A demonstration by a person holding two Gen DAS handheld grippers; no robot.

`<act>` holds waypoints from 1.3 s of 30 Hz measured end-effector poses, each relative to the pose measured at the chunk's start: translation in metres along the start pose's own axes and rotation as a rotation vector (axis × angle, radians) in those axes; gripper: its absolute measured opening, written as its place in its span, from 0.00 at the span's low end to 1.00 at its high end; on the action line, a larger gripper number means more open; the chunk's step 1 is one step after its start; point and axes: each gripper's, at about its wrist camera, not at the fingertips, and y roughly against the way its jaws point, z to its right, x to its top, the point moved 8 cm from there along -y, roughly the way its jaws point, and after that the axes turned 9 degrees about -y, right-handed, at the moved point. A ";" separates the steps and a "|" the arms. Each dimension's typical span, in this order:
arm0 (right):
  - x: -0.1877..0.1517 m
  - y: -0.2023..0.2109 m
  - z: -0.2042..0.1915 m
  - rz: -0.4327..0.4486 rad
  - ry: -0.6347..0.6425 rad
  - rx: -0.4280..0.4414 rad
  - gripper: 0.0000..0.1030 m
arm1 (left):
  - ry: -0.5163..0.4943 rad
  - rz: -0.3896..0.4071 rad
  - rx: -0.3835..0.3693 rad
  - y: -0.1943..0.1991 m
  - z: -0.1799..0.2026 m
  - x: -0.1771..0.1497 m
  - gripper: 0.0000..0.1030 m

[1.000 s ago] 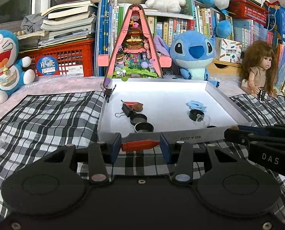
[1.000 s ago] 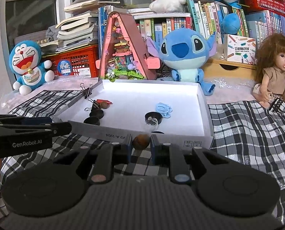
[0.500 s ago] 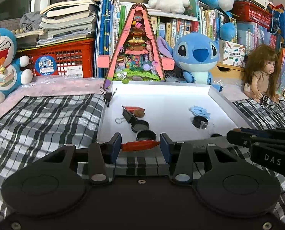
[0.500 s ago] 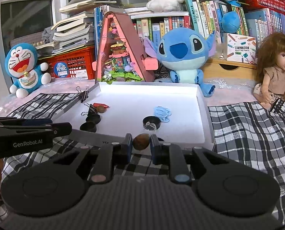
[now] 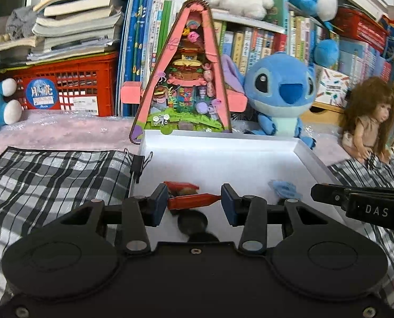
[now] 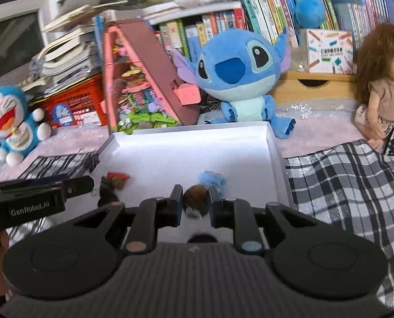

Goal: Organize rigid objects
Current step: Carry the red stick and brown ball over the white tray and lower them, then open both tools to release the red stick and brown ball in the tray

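Note:
My left gripper [image 5: 194,202] is shut on a slim red stick-shaped piece [image 5: 193,202], held crosswise above the near part of the white tray [image 5: 223,156]. My right gripper [image 6: 195,198] is shut on a small brown ball [image 6: 195,195], also over the tray [image 6: 186,151]. Inside the tray lie a red piece beside a brown ball [image 5: 182,186], a light blue piece [image 5: 284,188] and dark round caps [image 5: 193,221], partly hidden by the fingers. The right gripper's side [image 5: 356,201] shows at the right of the left wrist view.
The tray rests on a checked cloth [image 5: 51,180] over a pink mat. A black binder clip [image 5: 138,167] sits on the tray's left rim. Behind stand a pink triangular toy house [image 5: 189,79], a blue plush [image 5: 281,95], a doll [image 6: 382,90], a red crate [image 5: 72,87] and shelves of books.
Both grippers have moved forward over the tray's near edge, each keeping its hold. The tray's contents now sit right under the fingertips and the background looms larger.

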 end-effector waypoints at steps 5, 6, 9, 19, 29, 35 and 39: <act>0.015 -0.027 0.004 -0.033 -0.054 -0.013 0.24 | 0.041 -0.025 -0.015 -0.029 -0.008 0.011 0.40; 0.019 -0.033 0.004 -0.036 -0.063 -0.013 0.24 | 0.047 -0.028 -0.012 -0.036 -0.010 0.013 0.40; 0.025 -0.046 0.004 -0.039 -0.067 -0.021 0.24 | 0.044 -0.033 0.003 -0.051 -0.011 0.016 0.40; 0.029 -0.089 0.018 -0.073 -0.121 -0.076 0.24 | 0.058 -0.059 0.036 -0.088 -0.016 0.014 0.40; 0.023 -0.103 0.022 -0.095 -0.125 -0.078 0.24 | 0.059 -0.074 0.045 -0.099 -0.017 0.009 0.41; 0.023 -0.103 0.022 -0.085 -0.125 -0.079 0.28 | 0.077 -0.114 0.048 -0.102 -0.020 0.007 0.42; 0.023 -0.096 0.020 -0.075 -0.118 -0.083 0.46 | 0.072 -0.117 0.034 -0.093 -0.016 0.008 0.61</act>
